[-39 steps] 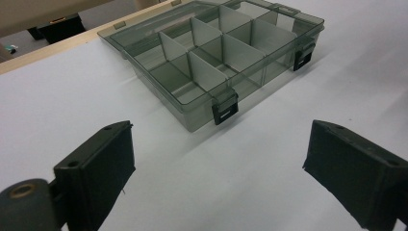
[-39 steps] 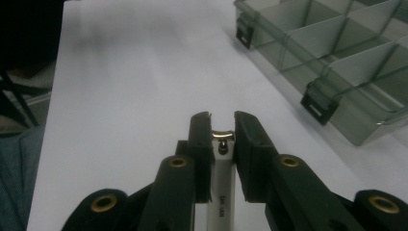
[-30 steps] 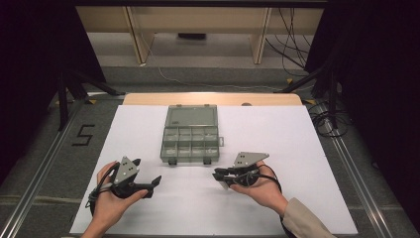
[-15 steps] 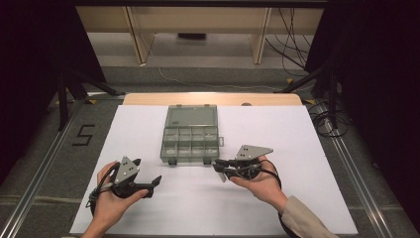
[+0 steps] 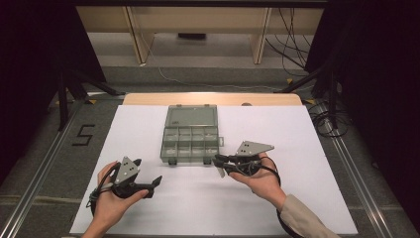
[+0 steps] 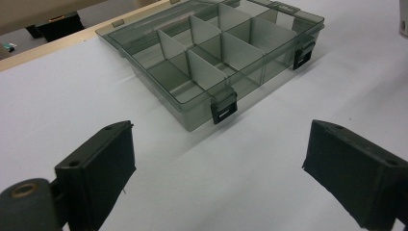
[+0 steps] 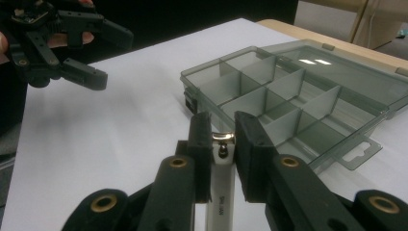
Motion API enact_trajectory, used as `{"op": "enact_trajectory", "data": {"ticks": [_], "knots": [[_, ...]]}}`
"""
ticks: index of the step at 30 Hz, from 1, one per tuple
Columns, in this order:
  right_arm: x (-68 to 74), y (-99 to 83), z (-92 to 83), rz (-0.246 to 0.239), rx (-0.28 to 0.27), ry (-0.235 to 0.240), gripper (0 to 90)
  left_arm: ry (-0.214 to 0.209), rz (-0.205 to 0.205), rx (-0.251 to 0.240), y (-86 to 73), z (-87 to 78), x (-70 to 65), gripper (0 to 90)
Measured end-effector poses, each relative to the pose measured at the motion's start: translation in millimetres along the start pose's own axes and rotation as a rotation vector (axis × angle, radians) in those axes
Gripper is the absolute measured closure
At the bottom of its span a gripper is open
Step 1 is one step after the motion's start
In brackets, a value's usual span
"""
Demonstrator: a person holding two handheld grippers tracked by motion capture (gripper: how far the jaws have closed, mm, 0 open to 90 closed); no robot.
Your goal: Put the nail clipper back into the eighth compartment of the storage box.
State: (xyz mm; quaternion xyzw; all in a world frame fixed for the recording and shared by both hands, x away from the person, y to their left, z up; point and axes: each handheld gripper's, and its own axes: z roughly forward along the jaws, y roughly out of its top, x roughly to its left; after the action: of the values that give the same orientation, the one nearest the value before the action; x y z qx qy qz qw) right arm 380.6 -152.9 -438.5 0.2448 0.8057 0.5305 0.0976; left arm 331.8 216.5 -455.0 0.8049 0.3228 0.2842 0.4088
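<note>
- Right gripper [image 7: 222, 132]: jaws clamped on a slim white tool with a metal tip [image 7: 220, 185], long axis running back along the gripper.
- Translucent grey compartment box [image 7: 293, 101]: open, directly ahead, near its front corner.
- Left gripper [image 5: 148, 184]: jaws apart, empty, farther off.
</note>
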Motion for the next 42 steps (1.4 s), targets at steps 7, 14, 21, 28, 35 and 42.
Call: {"op": "enact_trajectory", "data": {"ticks": [7, 14, 21, 28, 35, 42], "knots": [[-1.5, 5.1, 3.5, -0.002, -0.015, -0.006, 78.1, 0.001, -0.016, 0.000, -0.5, 0.0, -0.7, 9.4], [-1.1, 8.8, 7.0, 0.000, -0.020, -0.013, 78.2, -0.001, -0.012, -0.002, -0.4, -0.2, -0.1, 9.5], [-2.8, 11.4, 9.5, 0.012, -0.035, -0.008, 78.2, 0.001, -0.028, -0.002, -0.7, -0.2, -1.1, 9.5], [-6.4, 14.4, 9.7, 0.011, -0.039, -0.025, 78.2, -0.002, -0.029, -0.002, -0.6, -0.3, -0.9, 9.5], [-9.2, 16.6, 10.6, 0.016, -0.048, -0.036, 78.2, -0.002, -0.031, -0.003, -0.5, -0.3, -1.1, 9.5], [-12.4, 19.7, 13.5, 0.017, -0.070, -0.044, 78.2, -0.001, -0.026, -0.002, -0.4, -0.4, -1.0, 9.5]]}}
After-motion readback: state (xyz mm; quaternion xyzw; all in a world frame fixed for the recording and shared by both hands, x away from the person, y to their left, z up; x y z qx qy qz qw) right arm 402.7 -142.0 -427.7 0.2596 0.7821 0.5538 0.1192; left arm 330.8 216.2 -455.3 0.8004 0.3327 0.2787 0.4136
